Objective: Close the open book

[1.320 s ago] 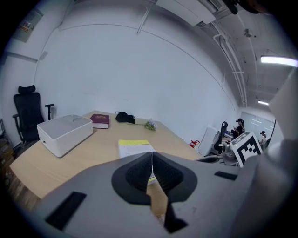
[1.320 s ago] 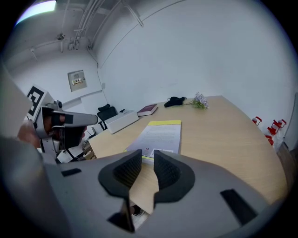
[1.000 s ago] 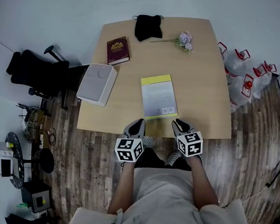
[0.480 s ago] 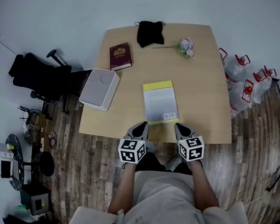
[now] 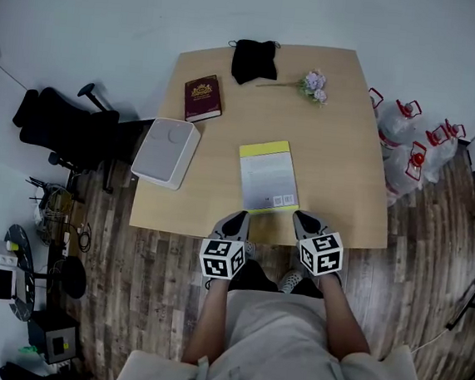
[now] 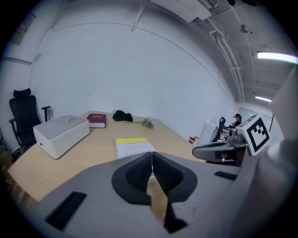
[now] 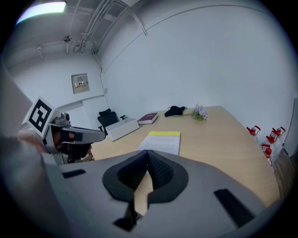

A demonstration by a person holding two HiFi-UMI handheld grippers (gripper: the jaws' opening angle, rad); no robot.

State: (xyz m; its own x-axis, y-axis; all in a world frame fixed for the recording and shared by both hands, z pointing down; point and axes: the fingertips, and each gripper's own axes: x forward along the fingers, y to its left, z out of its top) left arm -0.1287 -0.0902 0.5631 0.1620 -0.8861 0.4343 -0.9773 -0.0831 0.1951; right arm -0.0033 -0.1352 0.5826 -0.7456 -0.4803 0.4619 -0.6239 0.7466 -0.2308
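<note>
The book [image 5: 268, 176] lies shut and flat on the wooden table [image 5: 341, 153], a white cover with a yellow band at its far end facing up. My left gripper [image 5: 233, 223] hovers at the table's near edge, just left of the book's near corner, shut and empty. To the right of that near end my right gripper [image 5: 304, 223] is also shut on nothing. In the left gripper view the book [image 6: 134, 146] lies just beyond the shut left gripper [image 6: 152, 156]. The right gripper view shows the book [image 7: 160, 141] ahead of the shut right gripper [image 7: 148, 156].
A white box [image 5: 166, 152] sits at the table's left edge, with a maroon book [image 5: 203, 97] behind it. A black cloth [image 5: 254, 60] and a flower sprig [image 5: 312, 84] lie at the far edge. An office chair [image 5: 60, 126] stands left, water bottles [image 5: 405, 143] right.
The right gripper's jaws have closed. Both grippers stay at the table's near edge, and the book has not moved.
</note>
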